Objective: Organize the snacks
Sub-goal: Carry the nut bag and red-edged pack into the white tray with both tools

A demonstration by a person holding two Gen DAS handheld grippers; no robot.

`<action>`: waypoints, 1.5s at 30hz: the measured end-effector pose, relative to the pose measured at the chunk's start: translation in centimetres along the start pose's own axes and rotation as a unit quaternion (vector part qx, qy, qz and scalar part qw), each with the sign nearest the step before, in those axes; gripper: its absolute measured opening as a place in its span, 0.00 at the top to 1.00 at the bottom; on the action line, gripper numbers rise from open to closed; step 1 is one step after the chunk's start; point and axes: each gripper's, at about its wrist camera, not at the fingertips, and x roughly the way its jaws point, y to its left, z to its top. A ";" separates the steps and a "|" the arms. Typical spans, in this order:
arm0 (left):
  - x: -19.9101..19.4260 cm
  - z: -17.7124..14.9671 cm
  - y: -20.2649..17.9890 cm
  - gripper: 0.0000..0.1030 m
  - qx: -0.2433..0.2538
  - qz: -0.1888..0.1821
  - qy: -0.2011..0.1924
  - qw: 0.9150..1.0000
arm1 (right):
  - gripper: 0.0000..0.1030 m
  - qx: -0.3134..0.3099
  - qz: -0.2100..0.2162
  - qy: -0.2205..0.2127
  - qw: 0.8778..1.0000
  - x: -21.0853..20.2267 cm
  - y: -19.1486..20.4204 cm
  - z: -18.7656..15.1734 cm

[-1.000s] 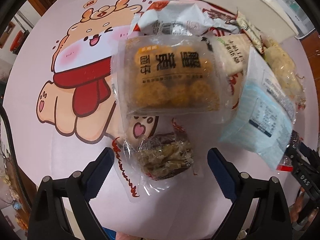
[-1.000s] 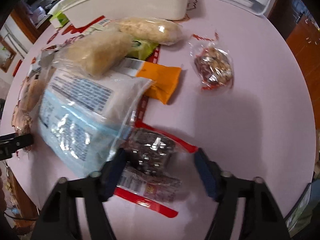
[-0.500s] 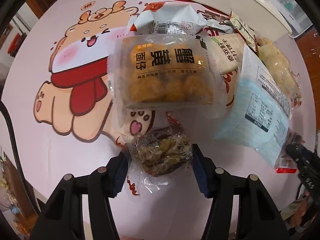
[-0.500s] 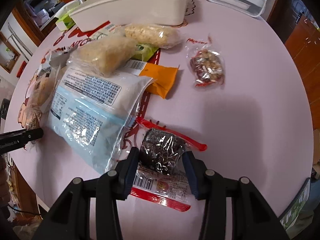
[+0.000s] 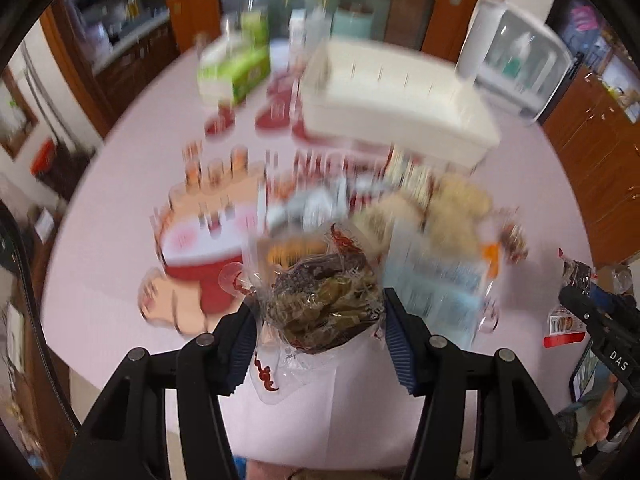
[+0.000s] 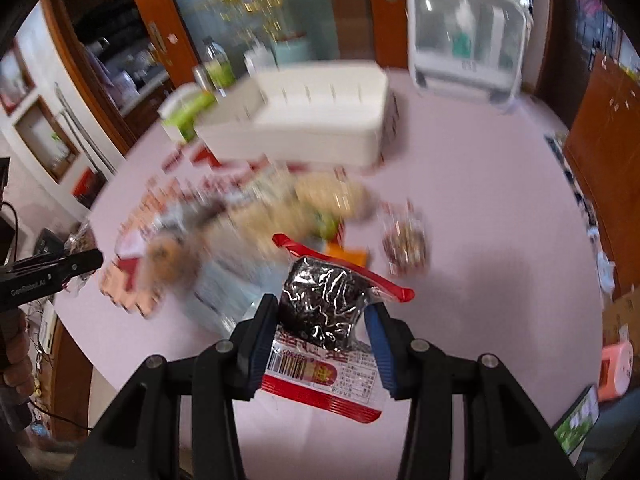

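Left tongs [image 5: 320,332] pinching nut-cluster packet [image 5: 324,304]: light, crinkly, likely crumbles. Right tongs [image 6: 320,338] pinching dark foil-look snack [image 6: 324,304]: slippery film; hold mid-body.

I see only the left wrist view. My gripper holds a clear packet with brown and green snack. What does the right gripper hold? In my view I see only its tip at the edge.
Observer: The right gripper is shut on a dark snack packet with a red edge and a barcode.
Operator: Is that packet off the table?
Observer: It looks so; it hangs between the fingers, above the pink table.
Operator: Is any snack alone on that side?
Observer: Yes, a small clear packet of reddish nuts lies apart, right of the pile.
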 end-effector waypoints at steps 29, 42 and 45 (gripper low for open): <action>7.1 27.9 -4.6 0.05 0.107 -0.015 -0.112 0.988 | 0.39 0.057 -0.107 -0.052 0.991 10.6 1.4 26.7; 8.0 26.8 -3.8 0.05 0.104 -0.052 -0.090 0.989 | 0.33 0.060 -0.092 -0.049 0.993 9.8 1.3 24.4; 6.8 26.0 -3.9 0.05 0.110 -0.057 -0.100 0.987 | 0.33 0.053 -0.089 -0.059 0.993 8.5 1.8 23.6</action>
